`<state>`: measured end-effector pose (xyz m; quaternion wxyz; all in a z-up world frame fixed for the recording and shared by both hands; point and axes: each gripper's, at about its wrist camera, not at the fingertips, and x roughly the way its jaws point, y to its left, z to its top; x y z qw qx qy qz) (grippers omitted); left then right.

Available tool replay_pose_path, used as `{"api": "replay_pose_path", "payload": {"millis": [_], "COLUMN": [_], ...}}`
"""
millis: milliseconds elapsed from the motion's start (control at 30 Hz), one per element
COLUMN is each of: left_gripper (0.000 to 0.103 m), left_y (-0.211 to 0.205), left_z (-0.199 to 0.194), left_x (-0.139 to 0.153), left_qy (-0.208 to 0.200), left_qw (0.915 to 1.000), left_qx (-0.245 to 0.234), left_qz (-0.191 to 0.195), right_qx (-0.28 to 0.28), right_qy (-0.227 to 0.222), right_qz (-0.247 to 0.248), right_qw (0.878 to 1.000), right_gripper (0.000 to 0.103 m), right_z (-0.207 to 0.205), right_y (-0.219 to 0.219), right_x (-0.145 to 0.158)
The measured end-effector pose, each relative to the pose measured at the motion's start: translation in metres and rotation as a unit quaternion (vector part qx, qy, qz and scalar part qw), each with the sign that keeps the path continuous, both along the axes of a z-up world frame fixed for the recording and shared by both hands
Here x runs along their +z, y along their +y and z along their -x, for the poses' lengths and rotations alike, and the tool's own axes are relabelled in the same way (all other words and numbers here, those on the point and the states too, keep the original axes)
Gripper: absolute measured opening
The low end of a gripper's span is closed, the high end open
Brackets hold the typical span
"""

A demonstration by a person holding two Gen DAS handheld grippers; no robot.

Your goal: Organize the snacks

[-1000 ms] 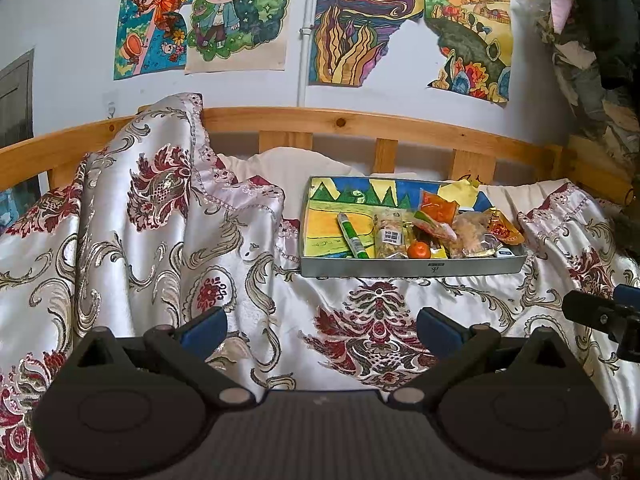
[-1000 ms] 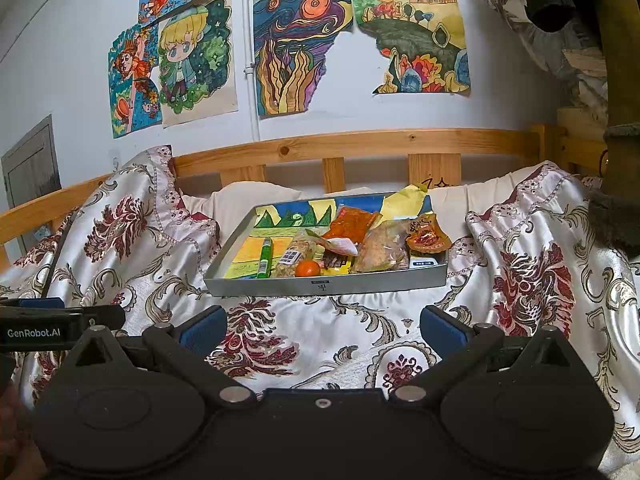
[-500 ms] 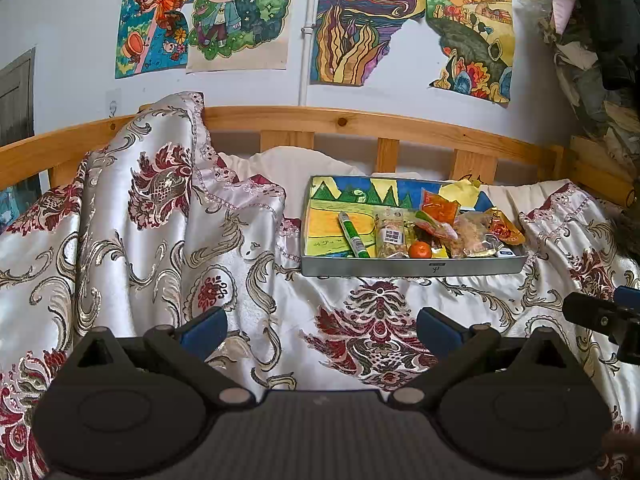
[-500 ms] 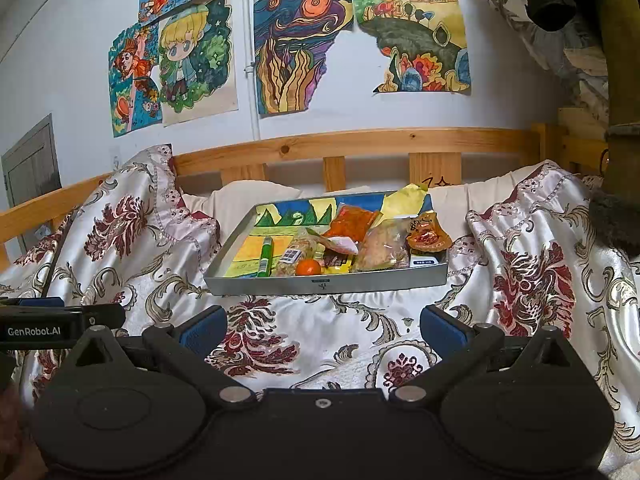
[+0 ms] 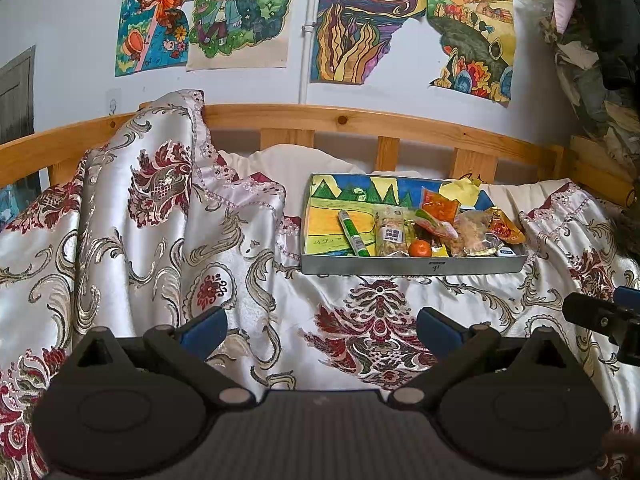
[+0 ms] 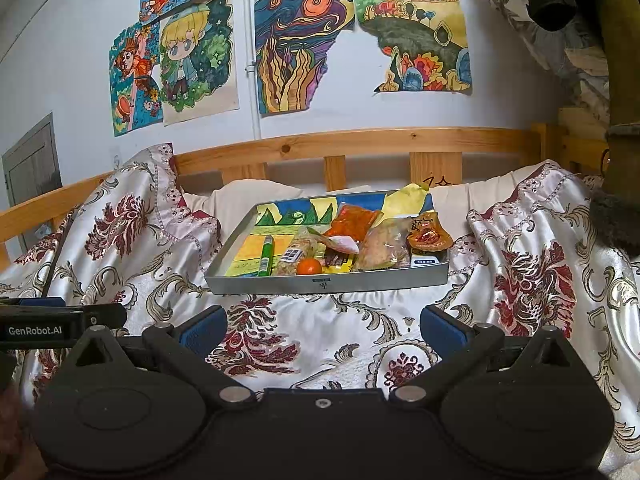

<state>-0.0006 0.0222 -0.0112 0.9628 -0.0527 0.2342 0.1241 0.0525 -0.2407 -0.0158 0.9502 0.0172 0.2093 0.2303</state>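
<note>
Left claw [image 5: 320, 330] spread wide, empty, above bedspread [image 5: 160, 248]. Right claw [image 6: 322, 330] likewise wide, empty. Snacks [image 6: 360, 246] piled at right end of grey tray [image 6: 328, 282] on bed, well ahead.

"GenRobot.AI" in white letters on the black side of the left gripper [image 6: 60, 330], seen at the left edge of the right wrist view. Small dark label on the front wall of the grey tray [image 6: 324, 281], print too small to read. White label with a dark printed block on the clear snack bag [image 6: 294, 254], unreadable. Blue-and-white box [image 6: 426, 262] in the tray's right front corner with a line of tiny print, illegible. Dark characters on the orange-brown packet [image 6: 428, 234], not legible.
</note>
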Motion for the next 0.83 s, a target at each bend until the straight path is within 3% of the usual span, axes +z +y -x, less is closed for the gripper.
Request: {"api": "replay_pose_path", "payload": {"millis": [833], "left_gripper": [0.103], "left_y": [-0.0018], "left_z": [-0.0012], "left_x": [-0.0011], "left_qy": [0.008], "left_qw": [1.0000], "left_qx": [0.000], "left_qz": [-0.001], "right_qx": [0.000], "right_qy": [0.001], "right_qz": [0.001], "right_qw": [1.000], "right_gripper": [0.102], "right_z": [0.0002], "right_y": [0.0005], "right_x": [0.0000]}}
